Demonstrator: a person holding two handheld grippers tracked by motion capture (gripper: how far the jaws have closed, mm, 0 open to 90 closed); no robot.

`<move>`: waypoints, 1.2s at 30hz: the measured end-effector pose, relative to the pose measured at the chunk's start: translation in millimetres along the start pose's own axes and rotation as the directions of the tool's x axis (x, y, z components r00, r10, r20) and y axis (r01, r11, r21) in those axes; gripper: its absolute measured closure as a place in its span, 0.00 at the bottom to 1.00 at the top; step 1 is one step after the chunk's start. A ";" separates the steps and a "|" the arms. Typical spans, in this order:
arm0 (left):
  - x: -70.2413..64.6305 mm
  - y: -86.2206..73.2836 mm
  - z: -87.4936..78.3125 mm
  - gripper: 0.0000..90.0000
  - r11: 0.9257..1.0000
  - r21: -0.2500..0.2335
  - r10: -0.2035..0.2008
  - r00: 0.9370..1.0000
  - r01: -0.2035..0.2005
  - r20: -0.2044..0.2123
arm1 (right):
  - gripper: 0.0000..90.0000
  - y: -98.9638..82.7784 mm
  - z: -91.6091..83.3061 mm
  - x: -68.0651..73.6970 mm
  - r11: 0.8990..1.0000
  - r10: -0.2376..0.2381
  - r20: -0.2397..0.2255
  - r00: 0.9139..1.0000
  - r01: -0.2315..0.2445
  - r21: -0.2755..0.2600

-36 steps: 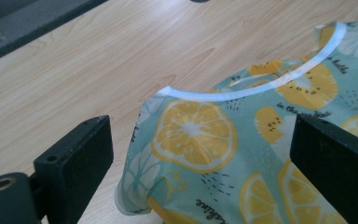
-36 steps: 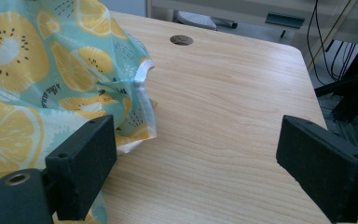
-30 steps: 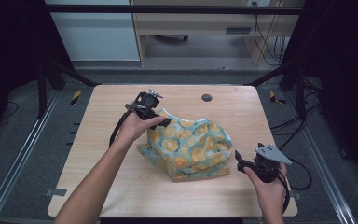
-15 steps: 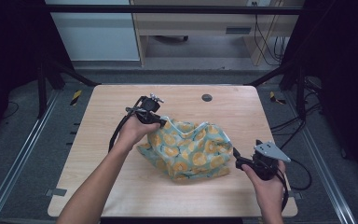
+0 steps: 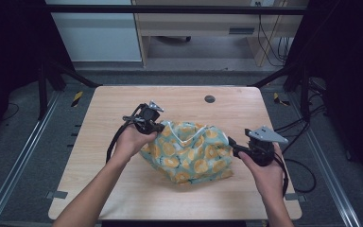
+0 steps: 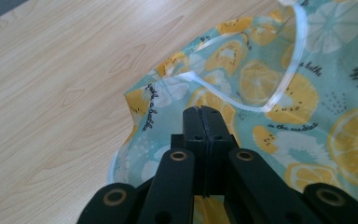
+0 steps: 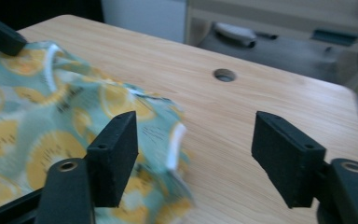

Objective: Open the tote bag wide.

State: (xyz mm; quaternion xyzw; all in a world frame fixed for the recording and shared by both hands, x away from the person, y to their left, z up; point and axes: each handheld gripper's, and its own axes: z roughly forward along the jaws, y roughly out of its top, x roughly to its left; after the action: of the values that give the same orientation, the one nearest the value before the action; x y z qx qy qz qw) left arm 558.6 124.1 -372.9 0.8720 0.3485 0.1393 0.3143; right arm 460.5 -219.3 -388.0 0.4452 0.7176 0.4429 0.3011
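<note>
Gripping cloth's left edge: left claw (image 6: 203,122), closed on fruit-print cloth (image 5: 191,152). Right claw (image 7: 193,154), jaws apart and just closing, spans right edge ungrasped.

Wooden table (image 5: 99,189), round hole (image 5: 210,99), cabinet (image 5: 94,33) behind

Grey floor (image 5: 23,142), pale cabinet (image 5: 94,40), perhaps a wooden desk (image 5: 203,23) behind.
</note>
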 end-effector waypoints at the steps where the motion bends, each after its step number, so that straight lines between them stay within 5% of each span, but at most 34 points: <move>1: -1.5 0.0 -1.7 1.00 1.000 -0.011 -0.003 1.000 0.003 0.005 | 0.38 4.2 3.5 1.5 1.000 0.010 -0.022 1.000 -0.010 0.008; 5: -6.4 1.5 -5.4 1.00 0.999 -0.041 0.013 1.000 -0.012 0.009 | 0.36 20.1 19.3 13.6 0.999 0.006 -0.089 0.996 -0.002 0.046; 14: -13.8 3.6 -11.7 1.00 0.997 -0.069 0.030 0.999 -0.029 0.018 | 0.28 44.5 67.2 40.1 0.987 0.015 -0.152 0.988 0.010 0.158; 23: -19.0 3.2 -20.4 1.00 0.994 -0.102 0.052 0.999 -0.050 0.016 | 0.23 44.2 93.5 57.2 0.955 -0.020 -0.145 0.989 0.062 0.290; 29: -18.4 0.4 -27.0 1.00 0.991 -0.123 0.049 0.999 -0.047 0.015 | 0.40 34.4 81.3 52.5 0.941 -0.047 -0.146 0.988 0.092 0.327; 36: -23.4 -2.8 -32.6 1.00 0.987 -0.151 0.057 0.998 -0.054 0.015 | 0.75 19.9 62.7 50.3 0.948 -0.034 -0.196 0.980 0.094 0.305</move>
State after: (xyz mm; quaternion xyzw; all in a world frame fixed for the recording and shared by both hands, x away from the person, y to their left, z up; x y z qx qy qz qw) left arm 525.3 124.1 -350.4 0.8565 0.3095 0.1652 0.3785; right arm 498.4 -146.5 -398.7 0.4197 0.8180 0.3539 0.1719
